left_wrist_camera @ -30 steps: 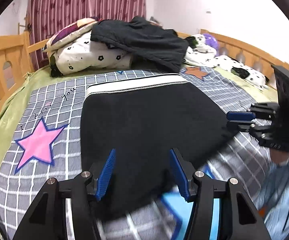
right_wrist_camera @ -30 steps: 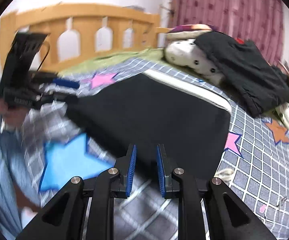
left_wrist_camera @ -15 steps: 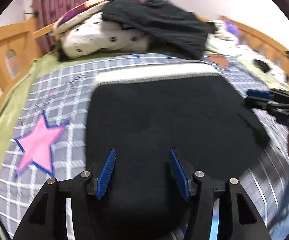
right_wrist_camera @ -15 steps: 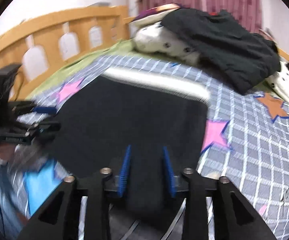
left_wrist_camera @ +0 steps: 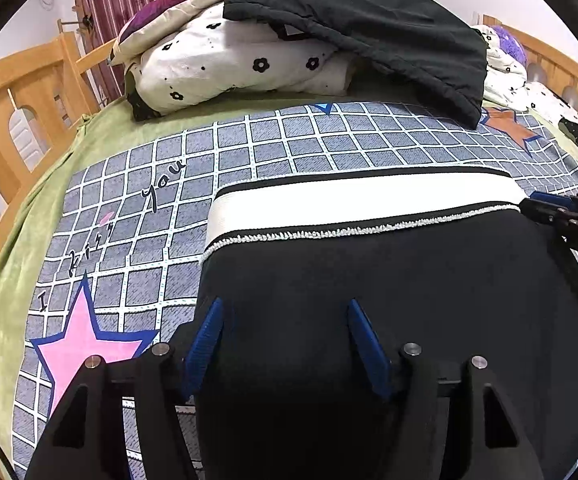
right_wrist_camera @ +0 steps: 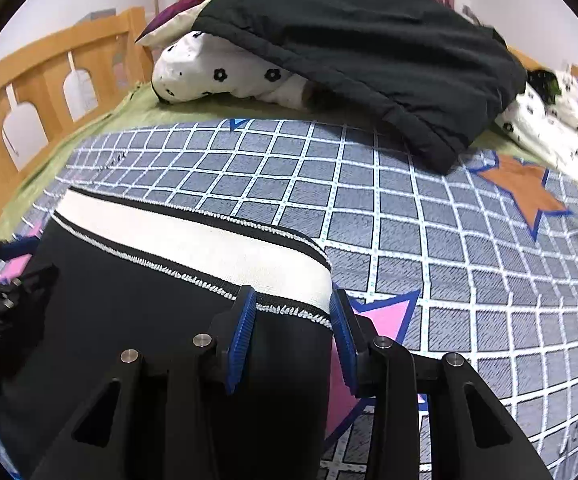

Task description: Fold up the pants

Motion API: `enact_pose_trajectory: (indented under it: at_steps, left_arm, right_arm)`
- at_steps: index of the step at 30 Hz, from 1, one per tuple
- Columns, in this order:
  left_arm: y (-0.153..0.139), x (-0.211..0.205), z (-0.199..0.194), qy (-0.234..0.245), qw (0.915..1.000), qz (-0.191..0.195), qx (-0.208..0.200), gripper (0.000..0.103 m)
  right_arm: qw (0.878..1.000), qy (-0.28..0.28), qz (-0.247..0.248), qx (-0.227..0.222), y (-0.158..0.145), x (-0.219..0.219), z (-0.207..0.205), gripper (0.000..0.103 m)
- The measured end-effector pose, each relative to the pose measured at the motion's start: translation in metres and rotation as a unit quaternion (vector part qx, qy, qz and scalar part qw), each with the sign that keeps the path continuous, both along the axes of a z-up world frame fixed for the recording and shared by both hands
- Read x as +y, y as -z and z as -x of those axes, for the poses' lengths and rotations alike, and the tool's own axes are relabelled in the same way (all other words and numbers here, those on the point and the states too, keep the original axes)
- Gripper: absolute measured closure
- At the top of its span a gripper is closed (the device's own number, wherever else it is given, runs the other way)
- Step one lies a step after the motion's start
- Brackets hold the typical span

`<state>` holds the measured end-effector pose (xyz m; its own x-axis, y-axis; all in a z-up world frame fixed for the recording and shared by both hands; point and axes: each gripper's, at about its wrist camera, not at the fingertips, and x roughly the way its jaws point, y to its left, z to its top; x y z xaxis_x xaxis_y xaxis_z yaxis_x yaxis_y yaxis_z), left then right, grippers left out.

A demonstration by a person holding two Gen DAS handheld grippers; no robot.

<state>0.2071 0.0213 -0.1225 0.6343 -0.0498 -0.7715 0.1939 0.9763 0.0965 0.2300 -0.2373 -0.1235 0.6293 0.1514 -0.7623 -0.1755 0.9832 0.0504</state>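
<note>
Pants (left_wrist_camera: 389, 320) flat on the checked bedspread (left_wrist_camera: 249, 152), white waistband (left_wrist_camera: 349, 204) toward the pillows, with both tools now up at the waist end.

A second ago the view took in most of the dark cloth from farther back and the frames were smeared with motion; now both are sharp and close in. The left gripper (left_wrist_camera: 285, 332) hangs with its jaws spread wide over the cloth near the left edge, gripping nothing. The right gripper (right_wrist_camera: 291, 320), nearly closed a second ago, has opened and straddles the pants' right edge just below the waistband, not clamped. That suggests a fold was just laid and the next grasp is being lined up at the waist. Beyond lie the flowered pillow (left_wrist_camera: 225, 64) and black jacket (left_wrist_camera: 369, 20), well apart.
</note>
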Motion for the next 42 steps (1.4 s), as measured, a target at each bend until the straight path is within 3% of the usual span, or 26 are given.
enact_pose_trajectory:
  at_steps: [5,8,12,15,18,21,25,27,29,31,33,35,36,42]
  left_arm:
    - [-0.003,0.026,0.010,-0.040,0.9979,0.039,0.032,0.039]
    - [0.004,0.041,0.038,-0.042,0.9948,0.061,0.070,0.039]
    - [0.008,0.051,0.110,-0.040,0.9944,0.083,0.052,0.038]
    - [0.013,0.055,0.146,-0.052,0.9904,0.107,0.070,0.038]
    - [0.012,0.047,0.185,-0.066,0.9946,0.065,0.048,0.038]
    - [0.000,0.047,0.209,-0.064,0.9922,0.092,0.054,0.039]
    - [-0.036,0.040,0.248,-0.085,0.9938,0.073,0.005,0.038]
    - [-0.055,0.038,0.262,-0.091,0.9931,0.074,-0.012,0.038]
    - [-0.076,0.032,0.278,-0.091,0.9932,0.064,-0.033,0.031]
    - [-0.090,0.028,0.291,-0.095,0.9922,0.055,-0.059,0.023]
    - [-0.104,0.023,0.298,-0.098,0.9913,0.046,-0.075,0.022]
    - [-0.112,0.018,0.300,-0.091,0.9917,0.043,-0.079,0.020]
    - [-0.114,0.014,0.302,-0.088,0.9920,0.042,-0.080,0.020]
    - [-0.116,0.004,0.302,-0.086,0.9927,0.040,-0.074,0.020]
  right_arm:
    - [1.000,0.006,0.002,0.004,-0.008,-0.002,0.013,0.064]
    - [1.000,0.012,-0.010,0.021,-0.013,-0.011,0.039,0.062]
    - [0.999,0.009,0.002,0.038,-0.009,-0.011,0.096,0.060]
    - [0.999,0.030,-0.002,0.029,-0.006,-0.010,0.142,0.055]
    - [0.998,0.040,-0.007,0.049,0.000,-0.010,0.176,0.055]
    - [0.998,0.035,-0.001,0.051,-0.003,-0.006,0.207,0.054]
    - [0.999,0.043,-0.009,0.008,-0.039,-0.003,0.248,0.054]
    - [0.999,0.048,-0.016,-0.019,-0.065,0.000,0.266,0.039]
    - [0.998,0.050,-0.029,-0.039,-0.087,0.001,0.282,0.031]
    - [0.996,0.054,-0.034,-0.058,-0.107,0.000,0.297,0.031]
    - [0.995,0.062,-0.014,-0.076,-0.121,0.002,0.308,0.029]
    - [0.994,0.071,0.004,-0.088,-0.130,0.002,0.316,0.010]
    - [0.993,0.071,0.008,-0.096,-0.133,0.003,0.321,0.007]
    - [0.991,0.082,0.042,-0.096,-0.134,0.006,0.327,0.005]
